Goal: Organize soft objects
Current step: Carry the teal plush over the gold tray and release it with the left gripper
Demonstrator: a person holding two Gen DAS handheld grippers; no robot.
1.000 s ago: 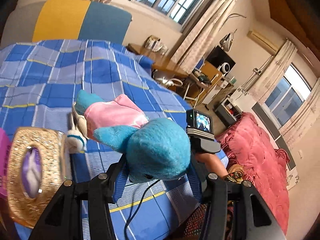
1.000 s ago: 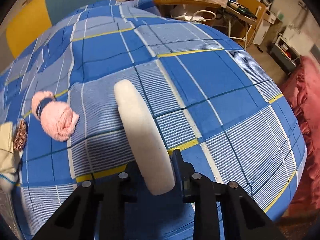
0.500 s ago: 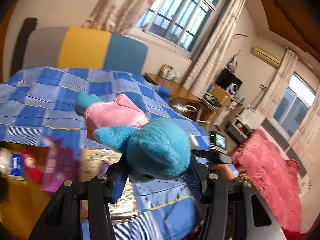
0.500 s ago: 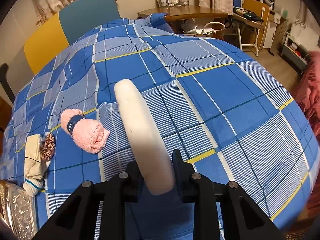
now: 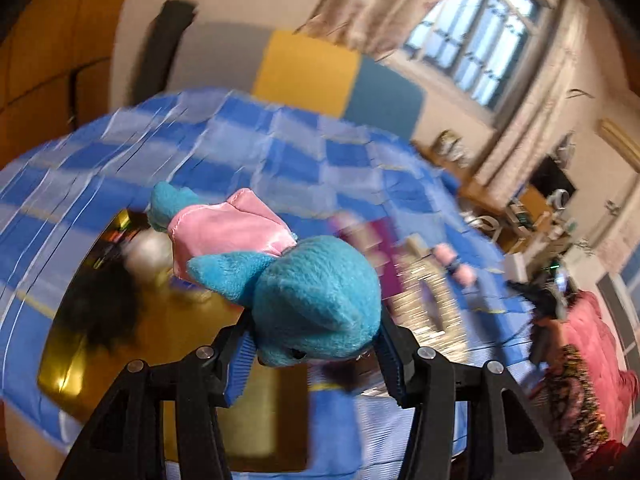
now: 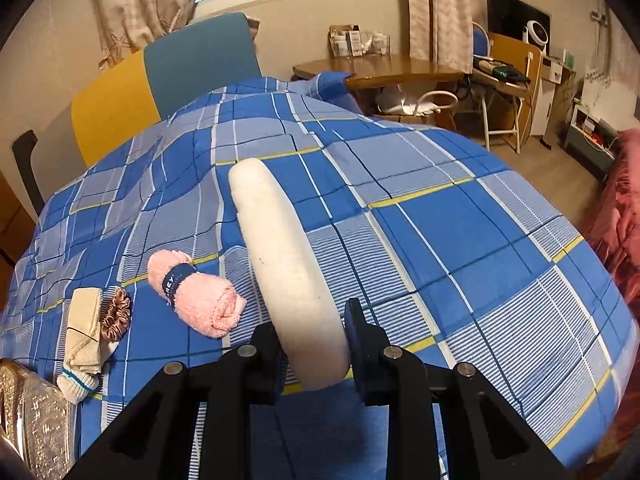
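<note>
Turquoise plush toy in a pink satin dress sits lower centre, clamped by the left gripper, while the right gripper pinches a white foam disc centre-frame over the blue plaid bedspread.

white lettering on pink towel roll's navy band, unreadable

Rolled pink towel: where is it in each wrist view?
Left wrist: rolled pink towel right of centre, blurred, beyond the plush toy.
Right wrist: lower left, lying on the bedspread, left of the white pad.
Shared landmark: yellow-and-teal headboard.
</note>
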